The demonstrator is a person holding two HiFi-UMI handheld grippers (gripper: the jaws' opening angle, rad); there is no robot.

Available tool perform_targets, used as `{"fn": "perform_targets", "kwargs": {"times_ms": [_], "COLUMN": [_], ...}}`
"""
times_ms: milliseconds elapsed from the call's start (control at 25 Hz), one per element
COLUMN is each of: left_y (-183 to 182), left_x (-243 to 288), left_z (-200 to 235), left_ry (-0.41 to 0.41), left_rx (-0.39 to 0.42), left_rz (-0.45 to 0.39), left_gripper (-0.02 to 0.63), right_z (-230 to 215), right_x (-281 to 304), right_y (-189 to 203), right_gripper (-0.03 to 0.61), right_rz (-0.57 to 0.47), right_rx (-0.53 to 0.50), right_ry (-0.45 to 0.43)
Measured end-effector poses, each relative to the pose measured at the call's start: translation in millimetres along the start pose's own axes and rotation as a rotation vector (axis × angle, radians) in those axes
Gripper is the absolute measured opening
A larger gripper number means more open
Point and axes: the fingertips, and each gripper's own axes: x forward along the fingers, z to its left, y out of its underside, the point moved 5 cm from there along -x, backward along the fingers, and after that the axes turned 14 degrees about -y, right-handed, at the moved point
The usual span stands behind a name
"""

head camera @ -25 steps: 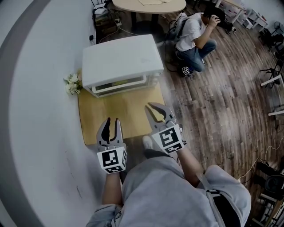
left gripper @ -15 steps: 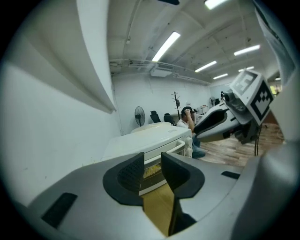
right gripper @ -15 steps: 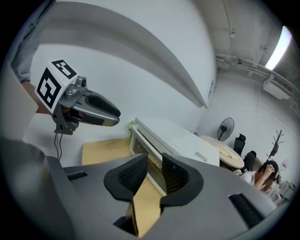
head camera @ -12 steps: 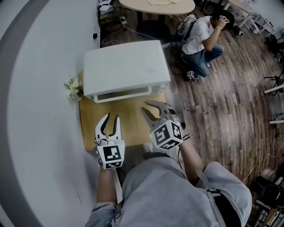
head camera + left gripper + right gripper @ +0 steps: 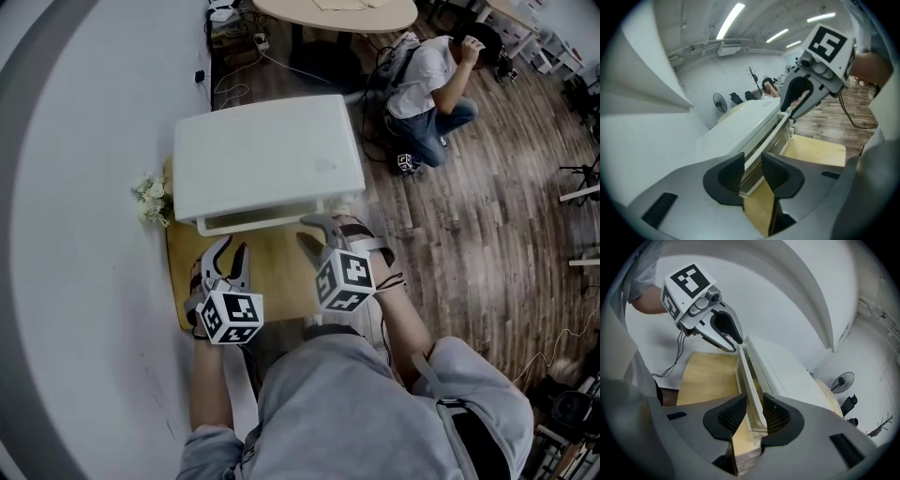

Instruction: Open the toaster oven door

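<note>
We held the left gripper (image 5: 228, 249) low over the wooden board (image 5: 281, 272), its jaws slightly apart with nothing clamped. Our right gripper (image 5: 322, 228) had just been opening, and the door handle (image 5: 751, 380) showed in its gap, unpinched. Beyond, the white toaster oven (image 5: 267, 155) sat on the board, its door closed.

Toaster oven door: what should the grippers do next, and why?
Probably nudge the left gripper and right gripper forward around the door handle: their jaws stand open, the right's having just been opening, lined up with that white bar but gripping nothing.
</note>
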Motion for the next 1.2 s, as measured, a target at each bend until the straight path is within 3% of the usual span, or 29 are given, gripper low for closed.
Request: {"fn": "perform_targets", "kwargs": {"times_ms": [240,440,880,1200], "left_y": [2.6,9.9,13.8,18.2], "left_x": [27.0,43.3,47.3,39.3], "left_z": [0.3,-2.6,-4.6,-6.3], "left_ry": [0.038,0.102,0.186,0.208], "left_rx": [0.21,0.28,0.275,0.202], "left_rz": [0.029,0.075,0.091,0.079], "left_gripper": [0.106,0.106,0.091,0.089], "right_z": [-12.9,-17.3,-17.0,-8.7], "right_x": [17.7,30.6,37.7,35.6], "right_y": [11.0,18.2,22.5,23.9], "right_gripper": [0.084,0.084,0.086,0.084], "right_rz": [0.066,0.104,0.104,0.083], "right_rx": [-0.022,-0.034,-0.028,0.015], "right_ry": [-0.042,-0.078,-0.107,-0.106]}}
